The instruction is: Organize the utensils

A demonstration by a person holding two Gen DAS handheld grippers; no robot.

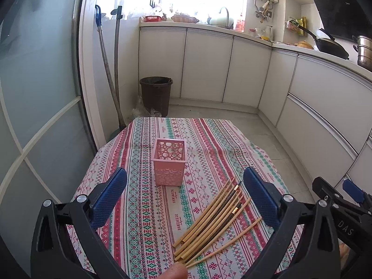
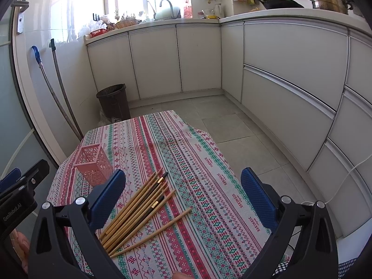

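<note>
A small table draped in a striped cloth of red, green and white woven patterns point(image 1: 148, 209) carries two things — a pink perforated plastic holder point(image 1: 169, 162), square and upright near the middle, and a fanned bundle of bamboo and dark chopsticks point(image 1: 216, 218) lying flat on the cloth nearer the camera, close to the holder but apart from it.

Both wrist cams look fwd over table point(image 1: 144, 209), sharing chopsticks point(image 1: 216, 220).
</note>
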